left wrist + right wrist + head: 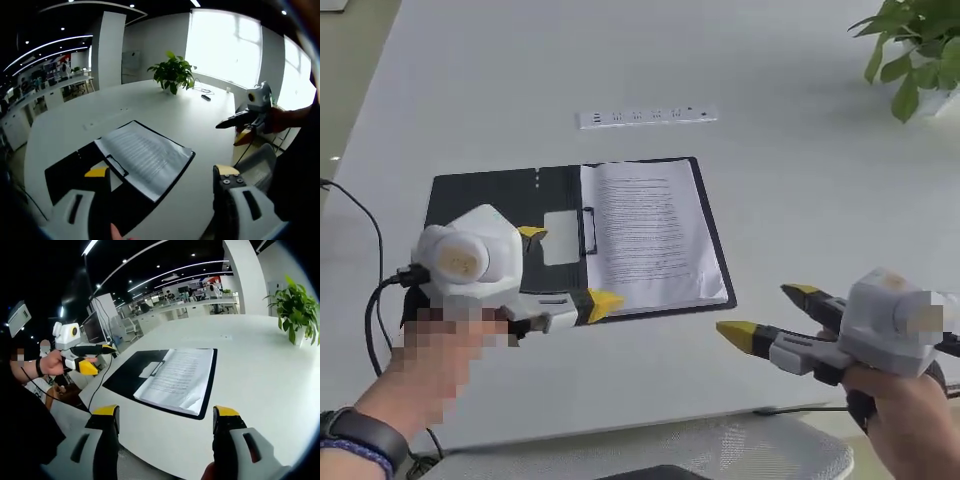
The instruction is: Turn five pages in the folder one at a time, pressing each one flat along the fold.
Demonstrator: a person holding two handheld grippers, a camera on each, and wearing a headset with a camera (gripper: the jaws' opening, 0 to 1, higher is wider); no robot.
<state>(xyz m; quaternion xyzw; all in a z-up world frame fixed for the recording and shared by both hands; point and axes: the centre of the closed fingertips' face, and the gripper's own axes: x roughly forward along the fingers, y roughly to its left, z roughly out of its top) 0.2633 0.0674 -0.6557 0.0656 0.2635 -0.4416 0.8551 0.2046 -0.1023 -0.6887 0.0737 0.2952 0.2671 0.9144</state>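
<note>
On the white table (800, 180) the black folder (480, 200) lies open in front of me, square to the near edge. Its left half is bare except for a pale card (562, 237), and the printed pages (650, 230) are stacked on the right half, next to the clip (588, 230) at the fold.

The pages lie flat and none is lifted. Since no sheet rests on the left half, I judge that the turning is not yet begun.

I hold the left gripper (568, 268) above the near left part of the folder, jaws wide apart and empty. I think this is the good place to press along the fold. The right gripper (767, 310), also spread and empty, hovers near the table edge, apart from the folder. It is on the side of the free page edges, where a corner can be picked up.
</note>
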